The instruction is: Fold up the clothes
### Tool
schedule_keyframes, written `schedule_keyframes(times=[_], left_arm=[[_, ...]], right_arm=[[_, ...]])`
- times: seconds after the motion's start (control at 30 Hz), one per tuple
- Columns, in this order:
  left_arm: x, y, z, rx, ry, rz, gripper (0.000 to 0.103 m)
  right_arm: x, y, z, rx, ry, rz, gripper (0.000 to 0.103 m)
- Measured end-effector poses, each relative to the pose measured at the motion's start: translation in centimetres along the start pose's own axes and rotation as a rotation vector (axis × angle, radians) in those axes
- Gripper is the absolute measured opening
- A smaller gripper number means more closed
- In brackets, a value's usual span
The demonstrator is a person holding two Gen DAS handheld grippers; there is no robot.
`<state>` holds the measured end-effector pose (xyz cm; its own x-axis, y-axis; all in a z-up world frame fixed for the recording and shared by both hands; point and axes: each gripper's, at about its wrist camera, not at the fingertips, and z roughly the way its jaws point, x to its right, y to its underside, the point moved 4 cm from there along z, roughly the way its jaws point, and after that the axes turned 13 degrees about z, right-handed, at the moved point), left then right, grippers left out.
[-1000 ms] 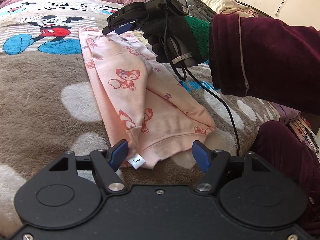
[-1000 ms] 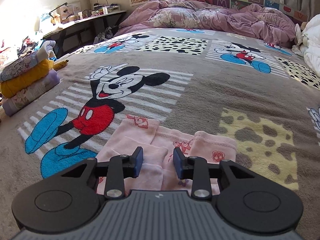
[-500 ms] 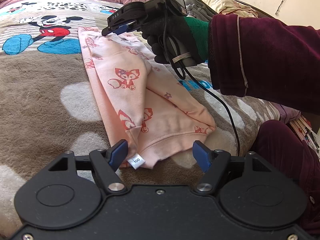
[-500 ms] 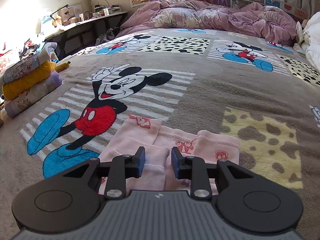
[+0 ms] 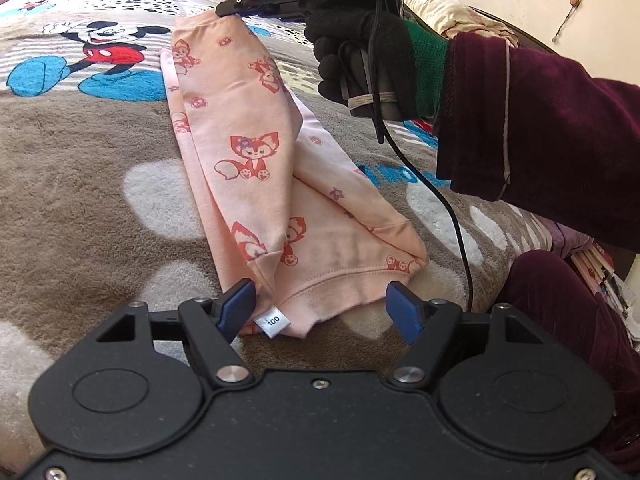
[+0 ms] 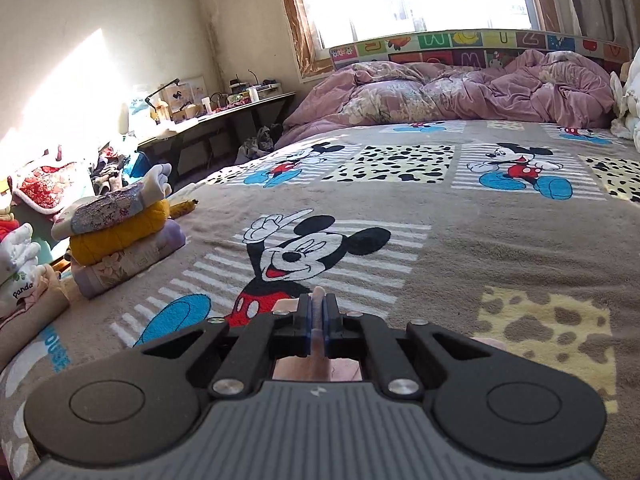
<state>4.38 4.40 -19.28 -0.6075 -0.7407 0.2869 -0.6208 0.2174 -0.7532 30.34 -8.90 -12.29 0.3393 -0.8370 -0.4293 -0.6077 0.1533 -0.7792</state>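
Left wrist view: soft pink cotton garment, printed with orange foxes, lay lengthwise on a plush grey-brown cartoon-mouse blanket. Folded into a long narrow strip, ribbed stitched hem nearest the camera, small white size tag at the near corner. Left gripper held low over that hem, blue pads spread wide apart, nothing pinched; left pad just beside the tag, right pad just past the hem's other corner. At the far end, right gripper, matte black, clamped on the garment's far edge and lifting it off the blanket, fabric sloping up in a smooth taut ramp. Gripped by a hand in a black knit glove with green cuff, dark maroon velvety sleeve behind, thin black cable hanging down.

Right wrist view: right gripper jaws just drawn together, a thin fold of pink garment squeezed between the blue pads. Fuzzy blanket beyond, crumpled mauve quilt at the headboard, stack of folded clothes at left.
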Motion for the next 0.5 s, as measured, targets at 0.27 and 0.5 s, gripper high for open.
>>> schedule_keyframes(times=[0.27,0.5], left_arm=[[-3.1,0.3,-0.8,0.046,0.142,-0.269,0.072],[-4.6,0.7,-1.0,0.073,0.216,-0.413,0.072]], right_arm=[[1.9,0.9,1.8,-0.017,0.024,0.061,0.007],[2.1,0.6,1.5,0.011,-0.018,0.077,0.007]])
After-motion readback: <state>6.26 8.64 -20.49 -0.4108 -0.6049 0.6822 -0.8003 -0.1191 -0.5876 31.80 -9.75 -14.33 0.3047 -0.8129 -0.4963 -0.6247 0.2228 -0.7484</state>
